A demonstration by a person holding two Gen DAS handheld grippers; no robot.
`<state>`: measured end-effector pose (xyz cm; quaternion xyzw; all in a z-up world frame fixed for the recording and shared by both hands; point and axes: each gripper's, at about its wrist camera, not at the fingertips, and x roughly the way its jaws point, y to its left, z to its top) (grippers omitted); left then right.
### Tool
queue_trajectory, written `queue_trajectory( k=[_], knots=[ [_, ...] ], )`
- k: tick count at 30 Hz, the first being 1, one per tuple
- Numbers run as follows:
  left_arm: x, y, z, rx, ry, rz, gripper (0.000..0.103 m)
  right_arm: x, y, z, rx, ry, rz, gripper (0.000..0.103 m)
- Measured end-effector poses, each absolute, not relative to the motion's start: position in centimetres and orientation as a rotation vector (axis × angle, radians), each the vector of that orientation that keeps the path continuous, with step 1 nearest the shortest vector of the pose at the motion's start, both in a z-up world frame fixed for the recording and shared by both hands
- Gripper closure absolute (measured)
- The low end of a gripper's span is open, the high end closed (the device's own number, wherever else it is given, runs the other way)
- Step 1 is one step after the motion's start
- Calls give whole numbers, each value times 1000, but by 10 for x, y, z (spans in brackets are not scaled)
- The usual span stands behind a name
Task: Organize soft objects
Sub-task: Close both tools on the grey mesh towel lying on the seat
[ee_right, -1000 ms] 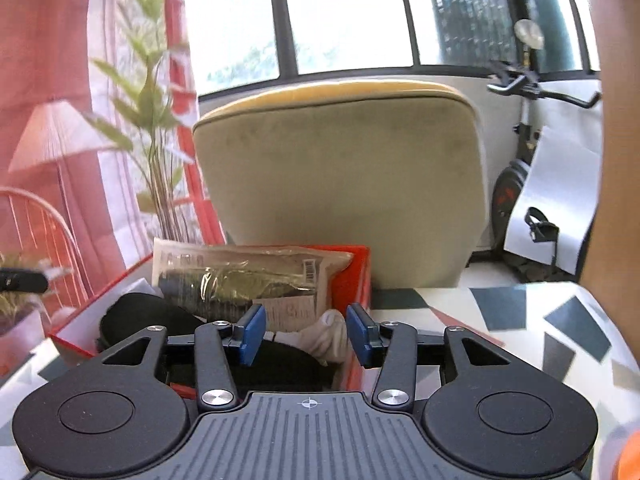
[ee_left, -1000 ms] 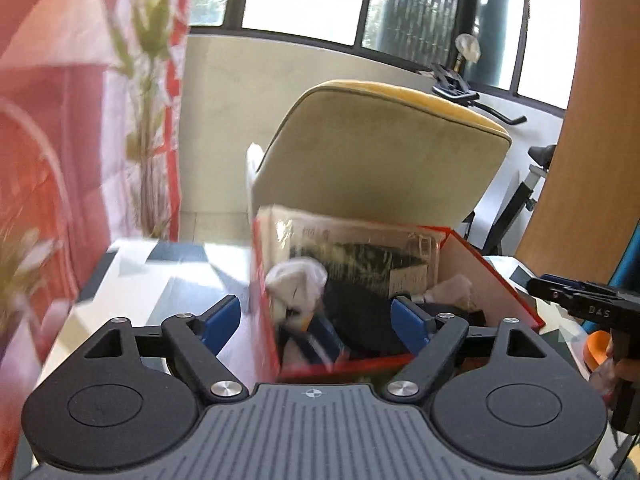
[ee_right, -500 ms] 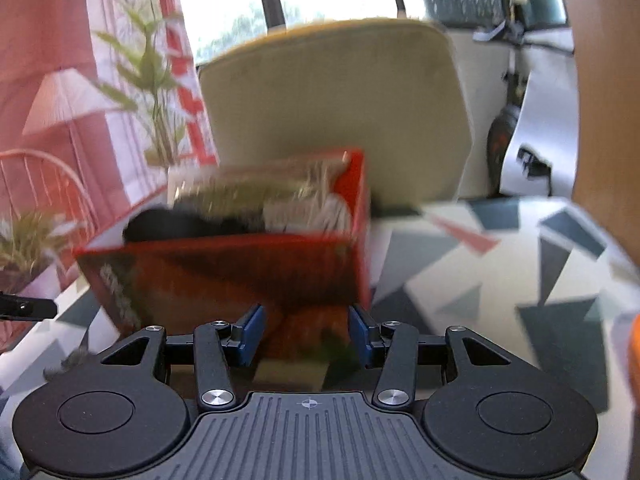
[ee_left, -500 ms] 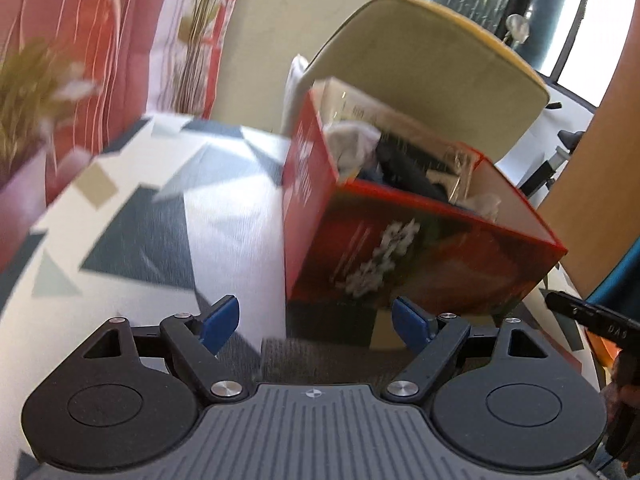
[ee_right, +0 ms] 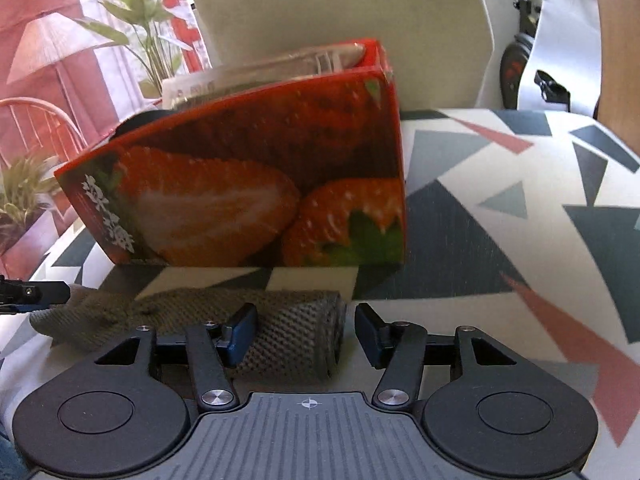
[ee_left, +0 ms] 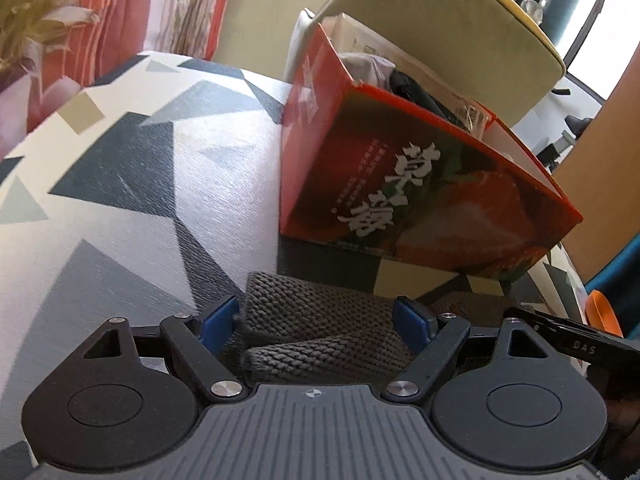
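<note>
Left claw [ee_left: 318, 322] spread wide over one end of a grey knit cloth [ee_left: 320, 328], blue pads apart from the fabric on both sides. Right claw [ee_right: 306, 330] at a middling gap, jaws just been opening, straddling the other end of the same cloth [ee_right: 288, 332]; left pad at the fabric, right pad clear of it. Cloth lying flat on the patterned tablecloth [ee_right: 500, 208], just in front of a red strawberry box [ee_right: 248, 184]. Box stuffed with dark and pale soft things and a clear packet [ee_left: 400, 76]. Behind the box, a pale chair back [ee_left: 448, 28]. Potted plant [ee_right: 24, 188] off to the left.
</note>
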<state>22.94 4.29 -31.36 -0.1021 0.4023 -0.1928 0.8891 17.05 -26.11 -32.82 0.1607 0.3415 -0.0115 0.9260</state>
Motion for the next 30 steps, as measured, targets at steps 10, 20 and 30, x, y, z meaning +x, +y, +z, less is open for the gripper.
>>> queue_trajectory(
  k=[10, 20, 30],
  knots=[
    [229, 37, -322, -183, 834, -391, 17, 175, -255, -331, 301, 702, 5, 49],
    [227, 39, -323, -196, 820, -376, 39, 177, -250, -330, 290, 717, 40, 59],
    [220, 38, -310, -169, 775, -366, 88, 173, -257, -321, 310, 698, 51, 79]
  ],
)
